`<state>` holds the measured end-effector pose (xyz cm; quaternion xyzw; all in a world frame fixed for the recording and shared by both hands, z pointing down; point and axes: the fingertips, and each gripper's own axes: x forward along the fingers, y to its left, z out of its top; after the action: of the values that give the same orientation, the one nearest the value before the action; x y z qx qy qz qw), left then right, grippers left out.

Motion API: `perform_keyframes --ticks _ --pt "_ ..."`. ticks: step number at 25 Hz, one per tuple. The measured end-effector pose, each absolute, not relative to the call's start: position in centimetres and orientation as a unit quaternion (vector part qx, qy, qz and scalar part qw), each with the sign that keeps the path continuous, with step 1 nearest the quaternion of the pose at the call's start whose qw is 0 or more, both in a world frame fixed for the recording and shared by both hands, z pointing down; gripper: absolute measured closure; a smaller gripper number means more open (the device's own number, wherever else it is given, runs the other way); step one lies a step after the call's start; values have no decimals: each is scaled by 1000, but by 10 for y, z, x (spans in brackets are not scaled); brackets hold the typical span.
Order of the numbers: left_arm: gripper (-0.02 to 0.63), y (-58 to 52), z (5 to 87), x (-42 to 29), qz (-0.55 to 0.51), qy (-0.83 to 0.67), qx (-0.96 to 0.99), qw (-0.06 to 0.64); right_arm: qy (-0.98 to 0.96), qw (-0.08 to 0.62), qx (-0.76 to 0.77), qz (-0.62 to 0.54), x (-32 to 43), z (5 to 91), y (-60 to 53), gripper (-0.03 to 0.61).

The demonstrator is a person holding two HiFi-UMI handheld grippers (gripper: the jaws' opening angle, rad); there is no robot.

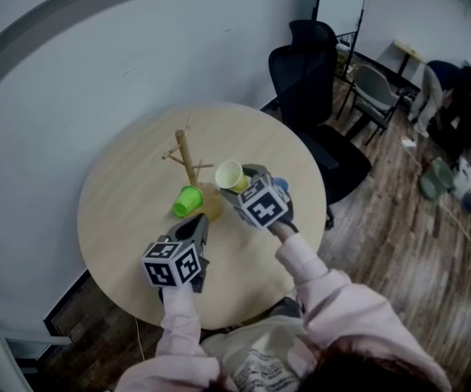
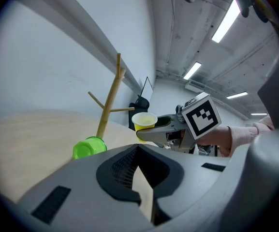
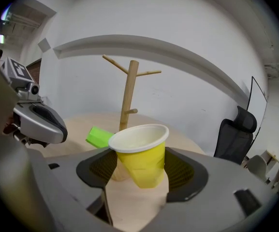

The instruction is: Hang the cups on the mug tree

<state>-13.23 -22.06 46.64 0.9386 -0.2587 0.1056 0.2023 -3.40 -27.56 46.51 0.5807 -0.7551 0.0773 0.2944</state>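
Above the round table [image 1: 121,219] beside the wall [image 1: 96,64], right gripper [image 3: 142,174] clamps yellow cup [image 3: 141,151]; left gripper [image 2: 139,149] has closed jaws.

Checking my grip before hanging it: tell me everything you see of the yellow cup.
The yellow cup looks like thin plastic, tapered, with a white rim and pale inside. It sits mouth up, slightly tilted, its wall creased where the right gripper pinches it, clear of the table, before the mug tree.

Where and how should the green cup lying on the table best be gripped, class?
Grip the green cup across its side walls, probably coming from the left tongs' side. It lies tipped over beside the mug tree, one round end toward those tongs.
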Motion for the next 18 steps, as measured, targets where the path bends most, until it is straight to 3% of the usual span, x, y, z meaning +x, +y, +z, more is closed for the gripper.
perform_keyframes --ticks 18 --pt "609 -222 464 -143 95 -251 941 204 -725 369 581 31 -42 455 -288 285"
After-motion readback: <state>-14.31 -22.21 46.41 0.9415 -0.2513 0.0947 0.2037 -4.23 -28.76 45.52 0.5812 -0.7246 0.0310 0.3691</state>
